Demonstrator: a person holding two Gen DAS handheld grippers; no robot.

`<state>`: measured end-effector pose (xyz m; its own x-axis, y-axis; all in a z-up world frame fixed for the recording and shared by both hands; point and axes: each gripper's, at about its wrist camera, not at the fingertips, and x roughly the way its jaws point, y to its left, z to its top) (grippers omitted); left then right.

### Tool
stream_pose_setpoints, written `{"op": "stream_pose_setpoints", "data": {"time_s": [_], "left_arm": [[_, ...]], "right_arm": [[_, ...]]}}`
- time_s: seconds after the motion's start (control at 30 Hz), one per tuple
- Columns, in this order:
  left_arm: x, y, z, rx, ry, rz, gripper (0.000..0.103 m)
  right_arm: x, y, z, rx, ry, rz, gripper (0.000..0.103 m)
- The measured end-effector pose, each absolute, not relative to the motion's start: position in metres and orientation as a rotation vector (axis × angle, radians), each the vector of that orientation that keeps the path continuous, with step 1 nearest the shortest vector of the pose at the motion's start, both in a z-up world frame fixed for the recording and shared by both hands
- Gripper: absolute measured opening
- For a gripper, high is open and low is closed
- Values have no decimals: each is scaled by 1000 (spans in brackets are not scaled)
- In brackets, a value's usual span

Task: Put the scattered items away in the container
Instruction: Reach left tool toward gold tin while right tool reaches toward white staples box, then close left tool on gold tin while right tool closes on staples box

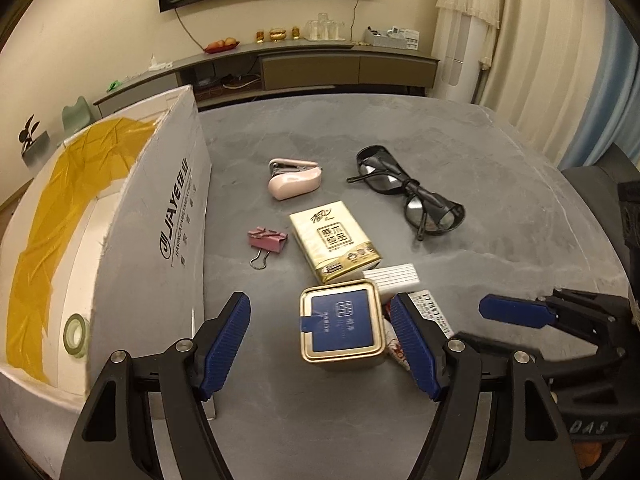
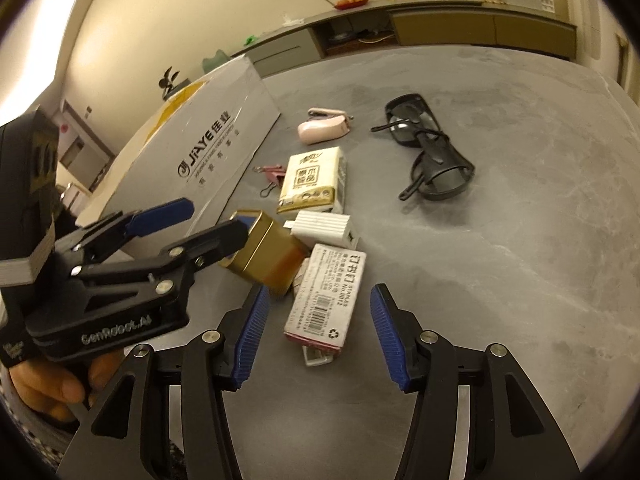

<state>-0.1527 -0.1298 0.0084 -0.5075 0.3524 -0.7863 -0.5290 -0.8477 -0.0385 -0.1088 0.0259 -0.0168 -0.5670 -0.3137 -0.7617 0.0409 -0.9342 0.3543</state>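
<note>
Gold tin (image 1: 340, 326) with blue lid, tilted, beside staples box (image 2: 326, 300), white carton (image 1: 148, 240) left of the clutter

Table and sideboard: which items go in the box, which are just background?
Job: gold tin, tissue pack, staple box, white block, binder clip, pink stapler, glasses, white box.

Background: fruit dish, glass cups.

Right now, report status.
Left hand-held gripper open around gold tin; right hand-held gripper open above staples box. Container left, path clear.
</note>
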Motion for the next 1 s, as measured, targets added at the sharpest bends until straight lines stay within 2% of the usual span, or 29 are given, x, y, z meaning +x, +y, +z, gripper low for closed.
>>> {"op": "stream_pose_setpoints", "data": {"time_s": [0.2,0.43,0.5,0.57,0.6,0.77,0.9,1.0], "left_arm": [[-160,-129,-5,-1194,248,2311,74],[-162,-130,-10,-1203,243,2300,73],[-162,-131,-10,-1200,237,2297,65],[-162,-130,-11,-1209,235,2286,54],[-162,-130,-12,-1215,237,2282,53],[-163,-142,-10,-1231,168,2289,54],[-166,-149,-10,-1233,119,2287,66],[-169,-148,-15,-1250,121,2289,67]], "right_arm": [[-114,13,-32,1397,-331,-2594,58],[-115,18,-39,1432,-323,-2618,56],[-115,20,-37,1427,-321,-2632,42],[-116,22,-36,1427,-323,-2637,39],[-116,23,-35,1426,-331,-2637,39],[-116,28,-34,1399,-390,-2634,41],[-118,33,-35,1400,-421,-2637,46],[-121,33,-36,1399,-428,-2632,48]]}}
